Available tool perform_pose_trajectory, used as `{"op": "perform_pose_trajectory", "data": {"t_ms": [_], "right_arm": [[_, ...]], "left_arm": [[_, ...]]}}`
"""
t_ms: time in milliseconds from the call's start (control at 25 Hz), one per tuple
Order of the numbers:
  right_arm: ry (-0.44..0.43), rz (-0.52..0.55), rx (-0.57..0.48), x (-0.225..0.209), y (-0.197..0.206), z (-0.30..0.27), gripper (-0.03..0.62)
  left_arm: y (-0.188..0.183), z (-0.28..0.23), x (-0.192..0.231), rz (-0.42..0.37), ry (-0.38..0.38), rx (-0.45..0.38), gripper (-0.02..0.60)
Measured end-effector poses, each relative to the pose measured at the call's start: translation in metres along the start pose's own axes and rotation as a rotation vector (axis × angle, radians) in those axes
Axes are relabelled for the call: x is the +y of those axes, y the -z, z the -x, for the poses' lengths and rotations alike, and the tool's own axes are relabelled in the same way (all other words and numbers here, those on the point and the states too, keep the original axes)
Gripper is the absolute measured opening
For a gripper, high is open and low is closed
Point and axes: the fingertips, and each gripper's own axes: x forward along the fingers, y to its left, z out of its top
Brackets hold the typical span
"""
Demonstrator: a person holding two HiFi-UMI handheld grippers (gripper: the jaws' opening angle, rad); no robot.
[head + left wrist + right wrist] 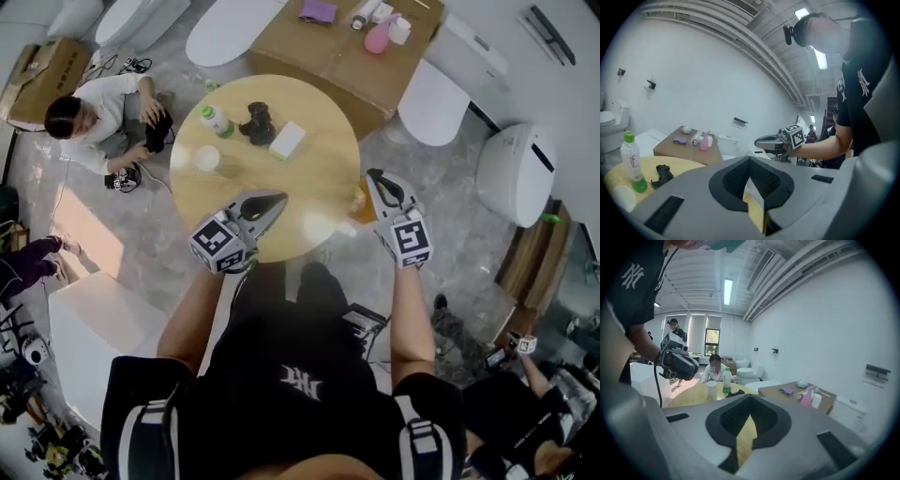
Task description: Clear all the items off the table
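Down below me, the biggest thing is the round wooden surface [319,178], and all four of the task's items sit on its far half. Behind it is a big cardboard box [328,56]. It's closed, so no idea what's inside, but a pink bottle [378,39], a purple thing [317,11] and a little white container [399,31] sit on top.

Next in size are my two hands' tools. My left gripper [279,199] hangs over the near edge of the surface, clenched with nothing in it. My right gripper [373,174] is at the right-hand edge, also clenched and empty, and well apart from every item.

Then the containers. The green-capped bottle [217,121] stands upright at the far left. Green shows low down in it, but I can't tell if that's drink or plastic. The white box [287,141] lies flat and closed, contents unknown. Between the two, just beside the box, sits a black clump [258,123] that I can't make out. Smallest is the white cup [206,157], upright, nearer to me than the bottle. I can't tell if anything's in it.
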Motion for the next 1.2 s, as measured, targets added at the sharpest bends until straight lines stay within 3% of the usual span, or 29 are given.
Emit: {"op": "perform_pose_trajectory", "data": {"t_ms": [280,520,960,1200], "right_arm": [[-0.090,0.032,-0.057,0.047,-0.068,-0.054,0.005],[-0.176,0.030,-0.064,0.089,-0.092,-0.098,0.005],[-0.243,-0.001,-0.035,0.126,-0.084,-0.173,0.005],[-0.228,-0.010,0.017,0.131,-0.068,-0.204,0.015]], "left_arm": [[-0.023,0.050,0.032,-0.011,-0.059,-0.043,0.012],[-0.023,0.081,0.053,0.002,-0.102,-0.052,0.012],[-0.001,0.116,0.083,0.043,-0.130,-0.031,0.012],[0.014,0.108,0.100,0.069,-0.065,0.000,0.012]]}}
